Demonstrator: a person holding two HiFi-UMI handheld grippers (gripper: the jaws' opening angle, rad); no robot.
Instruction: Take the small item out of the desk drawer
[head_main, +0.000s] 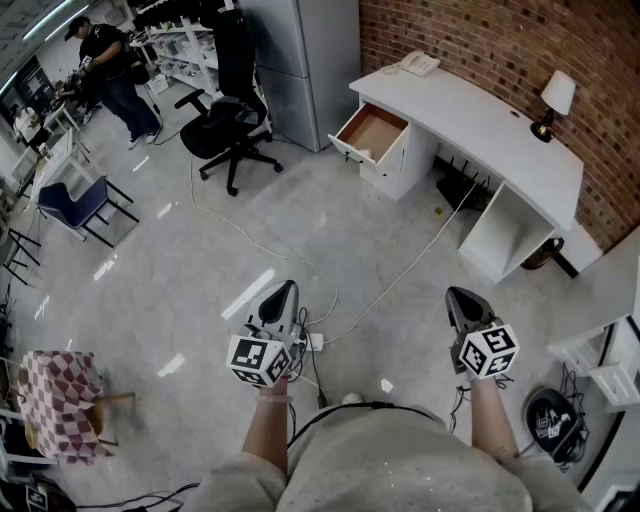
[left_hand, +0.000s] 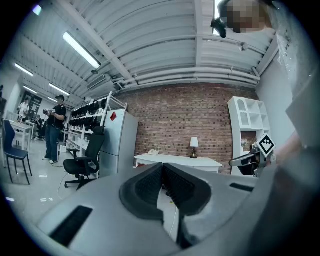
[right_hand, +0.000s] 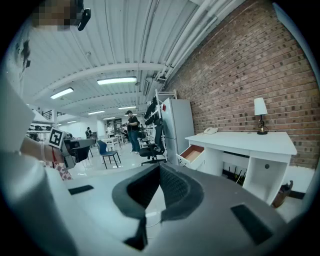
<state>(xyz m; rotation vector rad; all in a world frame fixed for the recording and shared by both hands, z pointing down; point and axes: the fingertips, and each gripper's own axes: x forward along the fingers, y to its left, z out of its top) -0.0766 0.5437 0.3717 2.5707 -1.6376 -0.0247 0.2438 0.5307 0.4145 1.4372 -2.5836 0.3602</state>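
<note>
Hidden or unclear:
- Small item: I can't make it out in any view. The drawer (head_main: 374, 131) sits far off at upper centre of the head view, and its inside reads only as a flat tan patch.
- In the right claw's view the same drawer is tiny at centre right, with only the near wall and a strip of the bottom showing.
- The surface (head_main: 480, 120) is cut off at the right edge of the head view.

Containers:
- 1 drawer, pulled out from the left end of the white surface. I can't tell what is in it.

Claws:
- Left claw (head_main: 283, 292), lower centre: jaws closed tip to tip, nothing between them.
- Right claw (head_main: 462, 298), lower right: jaws pressed together, holding nothing.
- Both are well apart from the drawer.

Around:
- A lamp (head_main: 556, 100) and a telephone (head_main: 418, 63) stand on the surface, against a brick wall.
- A black office chair (head_main: 228, 130) stands left of the drawer.
- White cables (head_main: 400, 275) trail over the floor (head_main: 180, 290) between the claws and the surface.
- A person (head_main: 110, 65) stands at upper left.
</note>
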